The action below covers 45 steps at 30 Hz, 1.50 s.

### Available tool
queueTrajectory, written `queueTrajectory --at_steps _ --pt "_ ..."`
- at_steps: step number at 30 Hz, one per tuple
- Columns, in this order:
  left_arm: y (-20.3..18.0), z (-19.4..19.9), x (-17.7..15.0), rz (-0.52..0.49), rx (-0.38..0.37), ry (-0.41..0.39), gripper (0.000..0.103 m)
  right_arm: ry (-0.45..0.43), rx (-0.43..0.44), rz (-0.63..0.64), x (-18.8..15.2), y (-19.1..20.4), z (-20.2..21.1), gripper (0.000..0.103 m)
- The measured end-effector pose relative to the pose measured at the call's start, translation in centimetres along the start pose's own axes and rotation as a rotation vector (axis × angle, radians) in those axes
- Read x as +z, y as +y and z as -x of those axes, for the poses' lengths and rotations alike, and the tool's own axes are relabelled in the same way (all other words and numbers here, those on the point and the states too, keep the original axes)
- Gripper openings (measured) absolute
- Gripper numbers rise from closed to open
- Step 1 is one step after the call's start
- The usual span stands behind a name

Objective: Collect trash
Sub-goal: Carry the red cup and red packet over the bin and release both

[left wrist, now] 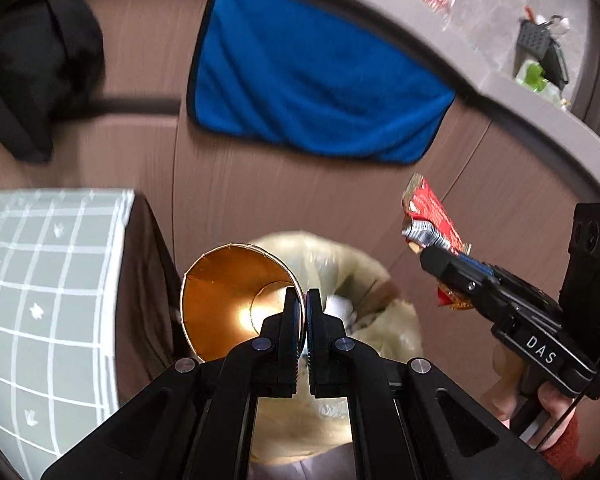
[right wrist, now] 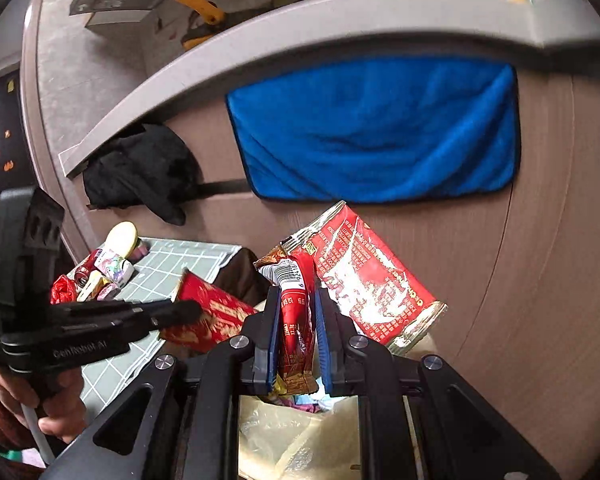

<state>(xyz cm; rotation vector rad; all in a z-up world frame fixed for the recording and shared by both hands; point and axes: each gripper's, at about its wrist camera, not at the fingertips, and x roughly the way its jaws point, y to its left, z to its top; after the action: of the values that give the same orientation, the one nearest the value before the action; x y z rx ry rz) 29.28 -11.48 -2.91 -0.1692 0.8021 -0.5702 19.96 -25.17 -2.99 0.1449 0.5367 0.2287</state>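
In the left wrist view my left gripper [left wrist: 304, 300] is shut on the side wall of a paper cup [left wrist: 227, 296] with a shiny gold inside. The cup is held above the open mouth of a yellowish trash bag [left wrist: 352, 276]. The right wrist view shows the cup's red and gold outside [right wrist: 211, 316] in the left gripper [right wrist: 187, 312]. My right gripper [right wrist: 297, 296] is shut on a crumpled red snack wrapper [right wrist: 364, 280], held over the same bag [right wrist: 283, 432]. From the left wrist view that wrapper [left wrist: 428, 216] sticks up out of the right gripper [left wrist: 434, 254].
A table with a green grid cloth [right wrist: 171, 256] stands left of the bag, bearing several small packages and a red can [right wrist: 107, 264]. Behind is a brown cabinet front with a blue towel [left wrist: 312, 80] and a black cloth [left wrist: 47, 64] hanging from the grey countertop [right wrist: 219, 52].
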Motion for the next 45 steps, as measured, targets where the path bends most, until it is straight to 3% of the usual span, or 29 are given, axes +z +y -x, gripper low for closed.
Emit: queueTrajectory --at_steps 13,27,32,34,37,42,45 --pt "0.2 -6.1 -2.0 0.009 0.008 0.183 0.003 0.196 0.009 -0.087 -4.9 -2.5 -6.4 0.015" --pt "0.4 -9.1 -3.2 0.040 -0.026 0.269 0.009 0.277 -0.033 -0.088 -6.4 -3.3 -8.4 0.015" --pt "0.9 -7.9 -3.0 0.064 -0.080 0.254 0.016 0.272 -0.045 -0.088 -6.5 -3.2 -8.0 0.020" --pt "1.1 -7.1 -2.7 0.071 -0.096 0.238 0.038 0.263 -0.049 -0.095 -6.5 -3.3 -7.6 0.028" --pt "1.2 -5.6 -2.1 0.070 -0.098 0.190 0.044 0.239 -0.070 -0.079 -6.1 -2.9 -6.6 0.031" --pt "2.2 -1.9 -1.0 0.047 -0.042 0.091 0.048 0.175 -0.112 -0.046 -4.8 -1.8 -4.3 0.032" --pt "3.4 0.9 -0.9 0.038 0.036 0.035 0.048 0.126 -0.128 -0.033 -3.9 -0.8 -2.9 0.032"
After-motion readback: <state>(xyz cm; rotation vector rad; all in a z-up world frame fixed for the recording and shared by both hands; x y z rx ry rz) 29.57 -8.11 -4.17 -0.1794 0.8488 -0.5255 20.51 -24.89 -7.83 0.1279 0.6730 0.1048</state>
